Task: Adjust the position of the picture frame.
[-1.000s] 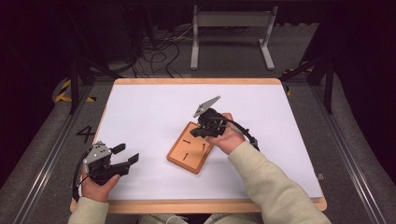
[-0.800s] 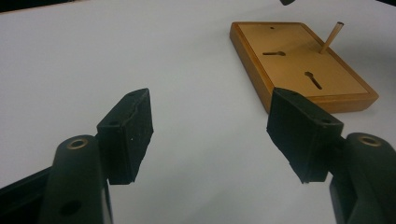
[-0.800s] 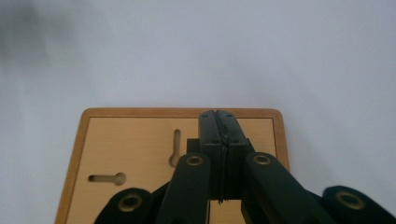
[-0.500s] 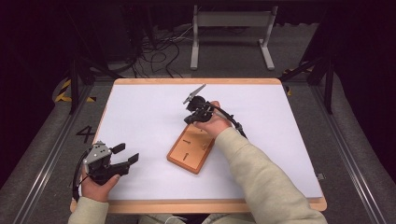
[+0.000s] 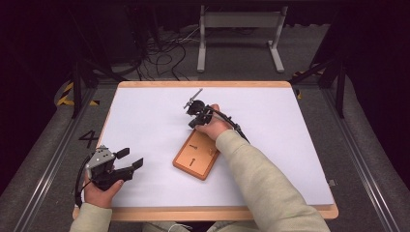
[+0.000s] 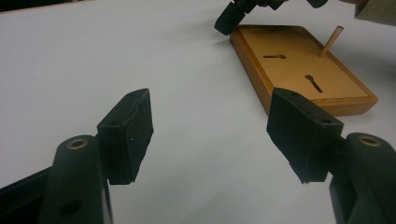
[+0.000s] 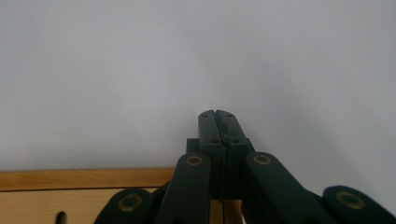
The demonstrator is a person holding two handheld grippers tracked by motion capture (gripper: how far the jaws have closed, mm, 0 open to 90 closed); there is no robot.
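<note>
Past the far corner of the flat orange-brown wooden board (image 5: 197, 155), over bare white tabletop (image 5: 145, 121): right gripper (image 5: 192, 105), jaws pressed flat together, nothing between them, as seen up close in the right gripper view (image 7: 218, 122). Pointing toward about 11 o'clock in the high view, away from the board.

Best handling, by judgement: keep those closed tips low and steady, swing back toward 5 o'clock and meet the board's far short edge squarely rather than at a corner, so that any nudge slides the board straight instead of spinning it. Go gently near the thin wooden peg (image 6: 330, 41) standing tilted out of the board's top; easily knocked. Two keyhole-shaped slots (image 6: 314, 83) lie beside that peg.

Board just behind the right gripper, at roughly 5 o'clock from its tips, near yet apparently not touching; contact hard to tell.

Down at 7 o'clock, well apart near the table's near-left corner: left gripper (image 5: 128, 159), jaws spread wide and empty, aimed across at the board (image 6: 299, 65).
</note>
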